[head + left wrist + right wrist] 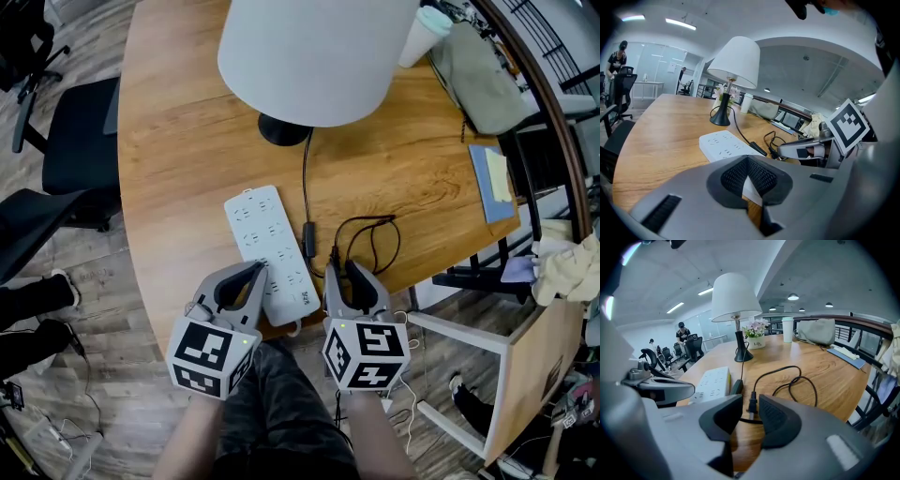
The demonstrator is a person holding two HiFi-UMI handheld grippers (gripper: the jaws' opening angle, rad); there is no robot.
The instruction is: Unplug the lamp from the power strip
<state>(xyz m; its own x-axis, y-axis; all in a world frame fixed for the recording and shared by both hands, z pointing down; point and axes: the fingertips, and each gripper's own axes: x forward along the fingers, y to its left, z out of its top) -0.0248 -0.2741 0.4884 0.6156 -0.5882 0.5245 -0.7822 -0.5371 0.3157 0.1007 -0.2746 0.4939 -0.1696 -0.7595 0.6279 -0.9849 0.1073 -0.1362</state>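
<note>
Lamp plug [751, 399]: small black moulded body. It lies free on the wooden surface [187, 141], out of its socket, with its metal end toward me.

1. Right claw [342, 267]: jaws apart, one on either side of the lamp plug. The pads do not press it, so I hold nothing here.
2. Left claw [749, 171]: jaws together, clamped on the near edge of the power strip [724, 143]. A white sliver of the strip shows between the pads.
3. Power strip: white, flat and long. It lies just beside the plug, and no lead is seated in the sockets I can see.
4. Cord [306, 187]: thin and black. It runs from the plug in a loose loop, past an inline block [309, 239], to the base of the lamp [309, 47].
5. Lamp: white shade on a black foot, upright, well apart from my claws.

Handling, as I judge it:
- The plug is light and rigid, with smooth sides.
- The cord is limp and will trail behind the plug.
- I should hold the plug across its moulded body, never by the cord or the prongs.
- A hard tug could drag the lamp.

By this layout, the unplugging looks done.
</note>
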